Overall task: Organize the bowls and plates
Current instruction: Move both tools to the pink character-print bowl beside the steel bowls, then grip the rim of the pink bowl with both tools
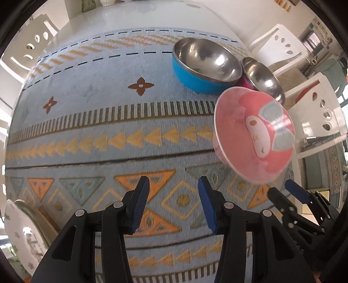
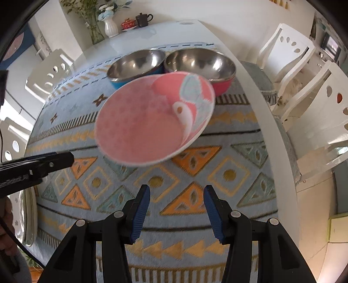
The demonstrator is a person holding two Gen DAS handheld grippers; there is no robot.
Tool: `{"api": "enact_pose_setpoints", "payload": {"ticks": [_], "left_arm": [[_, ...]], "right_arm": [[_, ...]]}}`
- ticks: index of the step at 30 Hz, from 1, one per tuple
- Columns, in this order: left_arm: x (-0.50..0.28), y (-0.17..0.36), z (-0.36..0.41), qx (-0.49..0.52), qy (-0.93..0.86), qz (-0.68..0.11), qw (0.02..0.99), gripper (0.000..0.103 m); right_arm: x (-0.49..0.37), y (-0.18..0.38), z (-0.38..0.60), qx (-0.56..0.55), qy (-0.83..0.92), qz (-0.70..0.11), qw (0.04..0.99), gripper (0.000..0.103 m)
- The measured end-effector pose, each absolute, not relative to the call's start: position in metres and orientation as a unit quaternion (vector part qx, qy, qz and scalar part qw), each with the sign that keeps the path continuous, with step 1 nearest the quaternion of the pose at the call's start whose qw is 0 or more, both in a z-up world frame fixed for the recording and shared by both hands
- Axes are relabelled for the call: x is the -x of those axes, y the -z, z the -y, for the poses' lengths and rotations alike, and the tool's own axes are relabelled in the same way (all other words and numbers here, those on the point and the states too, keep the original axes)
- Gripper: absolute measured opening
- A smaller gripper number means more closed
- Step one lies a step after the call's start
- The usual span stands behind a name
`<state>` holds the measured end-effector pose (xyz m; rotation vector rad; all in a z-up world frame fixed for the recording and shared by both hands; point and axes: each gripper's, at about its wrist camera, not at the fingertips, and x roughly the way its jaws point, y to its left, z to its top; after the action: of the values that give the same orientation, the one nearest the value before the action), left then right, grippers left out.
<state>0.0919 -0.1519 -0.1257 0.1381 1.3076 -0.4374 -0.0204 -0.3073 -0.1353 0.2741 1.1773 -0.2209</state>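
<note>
A pink cartoon bowl (image 1: 253,133) is tilted and blurred above the patterned cloth; it also shows in the right wrist view (image 2: 152,122). No gripper holds it. My left gripper (image 1: 174,204) is open and empty, left of the bowl. My right gripper (image 2: 177,212) is open and empty, just below the bowl. A blue steel bowl (image 1: 204,65) and a magenta steel bowl (image 1: 263,78) stand side by side at the far right; the right wrist view shows both, blue (image 2: 136,66) and magenta (image 2: 201,65). White plates (image 1: 26,237) lie at the near left.
A patterned blue cloth (image 1: 108,135) covers the white table (image 2: 165,34). White chairs (image 2: 289,56) stand along the right edge. A vase (image 2: 111,26), a red cup and a dark teapot (image 2: 142,19) stand at the table's far end.
</note>
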Motion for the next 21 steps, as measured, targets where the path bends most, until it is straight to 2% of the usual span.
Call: {"api": "enact_pose_setpoints", "payload": {"ticks": [7,11,16,21], "left_arm": [[-0.108,0.128,0.176,-0.065,0.203,-0.608,0.765,0.043],[-0.112,0.131,0.188,-0.099,0.192,-0.601,0.770,0.042],[-0.111,0.123,0.181,-0.081,0.201,-0.600,0.770,0.042],[-0.110,0.109,0.181,-0.057,0.241,-0.585,0.772,0.042]], "right_arm": [[0.013,0.141,0.343,-0.191,0.098,-0.545,0.811,0.049],[0.007,0.142,0.350,-0.199,0.097,-0.543,0.810,0.049],[0.012,0.135,0.351,-0.206,0.082,-0.540,0.812,0.049],[0.014,0.114,0.362,-0.228,0.079,-0.499,0.832,0.049]]}}
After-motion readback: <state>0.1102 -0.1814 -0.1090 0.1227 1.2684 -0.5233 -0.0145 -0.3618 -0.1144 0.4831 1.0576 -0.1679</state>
